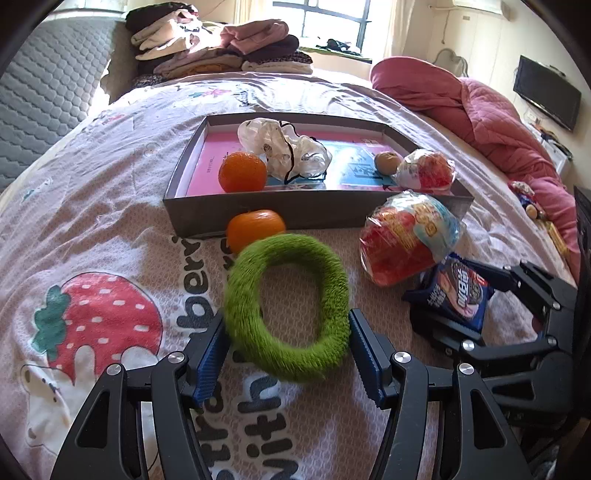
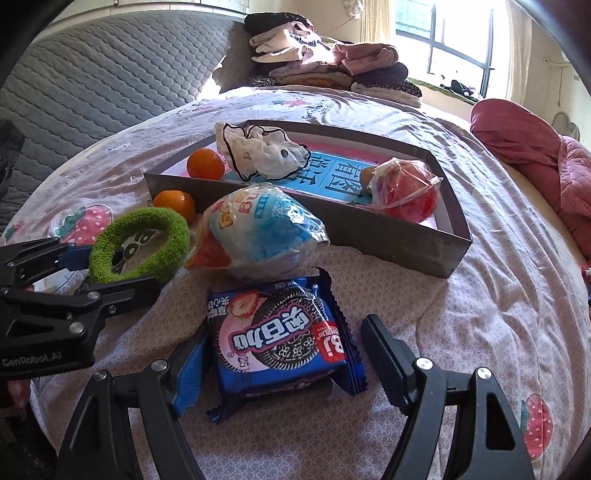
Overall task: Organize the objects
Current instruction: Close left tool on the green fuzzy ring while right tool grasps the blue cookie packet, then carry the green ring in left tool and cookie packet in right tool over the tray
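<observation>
fuzzy green ring [image 1: 286, 308] flat on bedspread; blue cookie packet [image 2: 282, 338] flat, near grey tray [image 2: 399, 242].

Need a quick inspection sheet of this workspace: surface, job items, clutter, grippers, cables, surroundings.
Surface: bed sheet with strawberry print, wrinkled.
Job's things: grey tray holding an orange, a white scrunchie and a wrapped snack; outside it a second orange, a green ring, a bagged snack and a blue cookie pack.
Clutter: folded clothes, pink quilt.
Grippers: left gripper open, astride the green ring; right gripper open, astride the cookie pack.
Cables: nothing seen.
Surroundings: window, wall screen, grey headboard.
</observation>
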`<state>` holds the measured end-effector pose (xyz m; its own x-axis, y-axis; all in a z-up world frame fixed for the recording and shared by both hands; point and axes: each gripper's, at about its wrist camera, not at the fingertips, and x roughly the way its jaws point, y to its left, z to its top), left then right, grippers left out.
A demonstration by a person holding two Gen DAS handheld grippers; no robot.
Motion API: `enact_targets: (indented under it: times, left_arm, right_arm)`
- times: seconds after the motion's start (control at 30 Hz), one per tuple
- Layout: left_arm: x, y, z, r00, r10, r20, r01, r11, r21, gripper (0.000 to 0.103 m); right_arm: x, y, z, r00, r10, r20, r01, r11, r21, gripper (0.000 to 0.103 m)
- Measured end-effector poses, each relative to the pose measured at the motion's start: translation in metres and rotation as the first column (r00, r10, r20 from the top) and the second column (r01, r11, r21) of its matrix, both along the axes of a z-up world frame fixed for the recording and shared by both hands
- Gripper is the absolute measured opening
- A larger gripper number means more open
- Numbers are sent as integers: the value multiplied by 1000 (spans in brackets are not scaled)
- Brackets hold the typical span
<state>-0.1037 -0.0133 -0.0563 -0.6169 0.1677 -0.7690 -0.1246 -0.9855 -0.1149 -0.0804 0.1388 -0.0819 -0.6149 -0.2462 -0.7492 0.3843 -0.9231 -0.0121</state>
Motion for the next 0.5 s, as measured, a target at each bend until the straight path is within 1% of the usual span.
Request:
enact_targets:
  times: [0.03, 0.07, 0.1, 0.17, 0.2, 0.27, 0.3, 0.37, 0.43, 0.5]
  left_arm:
    - [-2, 0, 0, 1000, 2, -2, -2, 1000, 4, 63]
    - [-3, 0, 0, 1000, 4, -5, -3, 1000, 5, 58]
    - [-4, 0, -1, 1000, 6, -7, -6, 1000, 8, 55]
    - [-4, -2, -1, 1000, 10, -7, -10, 999, 38, 45]
    - [-4, -4, -2, 1000, 13, -7, -13, 999, 51, 41]
    - [-3, -6, -2, 1000, 11, -8, -11, 997, 74, 29]
    - [-2, -8, -2, 1000, 11, -8, -10, 996, 88, 26]
    - [0, -11, -2, 1000, 8, -5, -7, 992, 125, 15]
    - [2, -14, -2, 1000, 1, -1, -1, 989, 149, 13]
    - [6, -13, -1, 1000, -11, -2, 11, 988, 153, 13]
  right_arm:
    - [1, 0, 0, 1000, 2, -1, -2, 1000, -10, 71]
    - [1, 0, 1, 1000, 0, -3, 0, 1000, -21, 65]
    - [2, 1, 1, 1000, -3, -4, 3, 999, -33, 61]
    - [3, 3, 2, 1000, -10, -1, 10, 999, -45, 58]
    - [4, 3, 2, 1000, -11, -1, 11, 999, -50, 57]
    - [5, 4, 2, 1000, -15, -1, 15, 998, -58, 56]
    - [6, 5, 2, 1000, -17, -1, 16, 998, -66, 56]
    - [8, 6, 2, 1000, -19, 0, 19, 997, -76, 56]
    - [12, 7, 3, 1000, -14, 3, 14, 996, -83, 56]
    - [16, 8, 3, 1000, -13, 4, 13, 996, -91, 56]
